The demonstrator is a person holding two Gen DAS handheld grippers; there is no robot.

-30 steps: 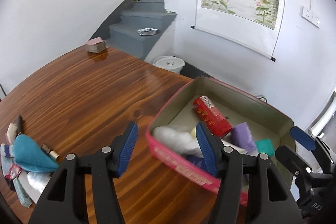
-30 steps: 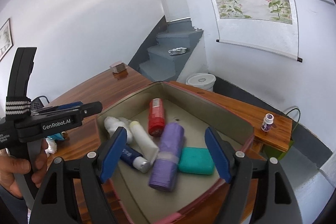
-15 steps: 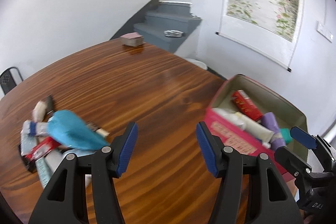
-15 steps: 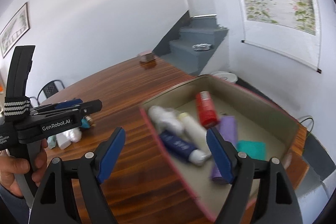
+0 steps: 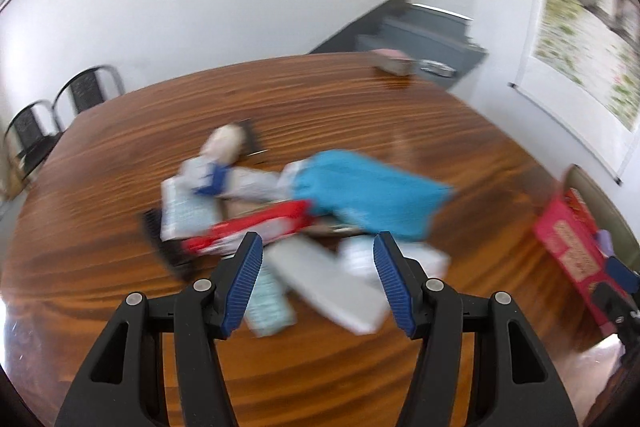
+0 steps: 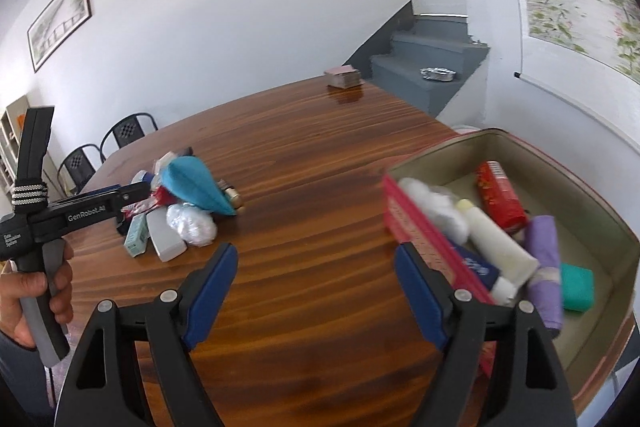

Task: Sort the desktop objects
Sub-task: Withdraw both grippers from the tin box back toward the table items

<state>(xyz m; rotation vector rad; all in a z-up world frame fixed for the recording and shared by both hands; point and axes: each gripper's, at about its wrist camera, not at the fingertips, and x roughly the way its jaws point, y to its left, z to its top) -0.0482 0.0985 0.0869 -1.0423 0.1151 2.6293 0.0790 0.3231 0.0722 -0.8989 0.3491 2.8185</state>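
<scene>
Where wood-grain table (image 6: pixel 320 187) gleams: soft teal pouch (image 6: pixel 198 185).

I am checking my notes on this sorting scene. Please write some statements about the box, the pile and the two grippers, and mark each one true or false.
1. The left gripper holds nothing between its fingers. True.
2. The purple roll lies on the bare table. False: it lies inside the pink box.
3. The teal pouch rests on the pile of small items, apart from the box. True.
4. The red tube in the box stands upright. False: it lies on its side.
5. The right gripper is shut on the white bottle. False: its jaws stand open and empty above the table.
</scene>
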